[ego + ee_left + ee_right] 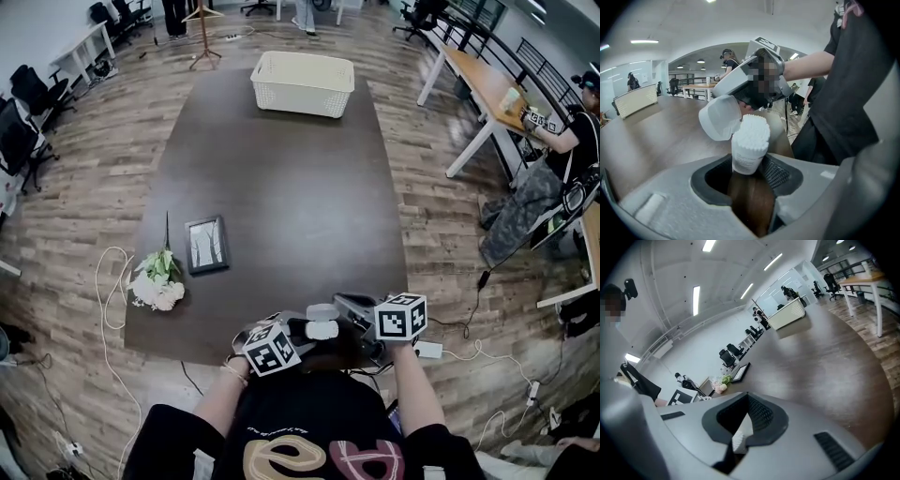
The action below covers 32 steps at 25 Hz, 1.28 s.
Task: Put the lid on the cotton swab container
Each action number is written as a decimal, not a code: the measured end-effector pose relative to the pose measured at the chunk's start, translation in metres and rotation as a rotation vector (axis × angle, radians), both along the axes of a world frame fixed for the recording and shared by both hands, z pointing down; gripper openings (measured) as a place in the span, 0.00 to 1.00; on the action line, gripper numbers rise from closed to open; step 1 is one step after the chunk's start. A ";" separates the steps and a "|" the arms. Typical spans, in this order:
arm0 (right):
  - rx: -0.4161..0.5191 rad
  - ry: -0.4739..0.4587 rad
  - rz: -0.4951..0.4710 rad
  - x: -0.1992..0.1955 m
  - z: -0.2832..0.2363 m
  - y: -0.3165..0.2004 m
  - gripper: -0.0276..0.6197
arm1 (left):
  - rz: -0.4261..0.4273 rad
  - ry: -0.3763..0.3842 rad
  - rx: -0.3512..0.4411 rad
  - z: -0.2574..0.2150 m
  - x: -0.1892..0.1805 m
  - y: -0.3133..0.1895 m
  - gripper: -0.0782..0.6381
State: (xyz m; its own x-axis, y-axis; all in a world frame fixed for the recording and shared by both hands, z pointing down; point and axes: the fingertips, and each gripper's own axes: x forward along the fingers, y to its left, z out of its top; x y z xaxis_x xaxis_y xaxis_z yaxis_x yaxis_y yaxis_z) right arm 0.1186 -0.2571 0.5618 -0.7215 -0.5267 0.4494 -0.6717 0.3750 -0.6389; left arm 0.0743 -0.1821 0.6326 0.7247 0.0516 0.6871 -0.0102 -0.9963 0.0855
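The cotton swab container [750, 143] is a small white tub packed with swabs, its top uncovered. My left gripper [747, 171] is shut on its lower part and holds it upright above the near table edge. The white lid [718, 118] hangs tilted just beyond and left of the tub's top, its hollow side facing the tub. My right gripper [740, 439] is shut on the lid's [739, 436] rim. In the head view both grippers, left [298, 330] and right [349, 309], meet in front of the person's chest, with the tub [322, 330] and lid [322, 311] between them.
On the dark brown table [281, 169] a white basket [302, 82] stands at the far end. A framed picture [207, 245] and a bunch of flowers [157, 281] lie near the left front. Cables trail on the wood floor. A person [562, 141] sits at a desk to the right.
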 end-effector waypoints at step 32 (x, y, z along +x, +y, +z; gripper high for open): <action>-0.007 -0.033 -0.133 -0.018 0.002 0.061 0.05 | -0.047 -0.022 -0.010 0.003 0.000 -0.001 0.39</action>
State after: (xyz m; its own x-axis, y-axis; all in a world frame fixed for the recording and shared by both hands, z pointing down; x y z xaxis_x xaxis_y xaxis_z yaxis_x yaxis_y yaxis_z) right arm 0.1001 -0.1964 0.5638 -0.7991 -0.4228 0.4273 -0.5950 0.4548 -0.6627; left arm 0.0743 -0.1828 0.6352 0.7113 0.0247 0.7025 -0.0589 -0.9938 0.0945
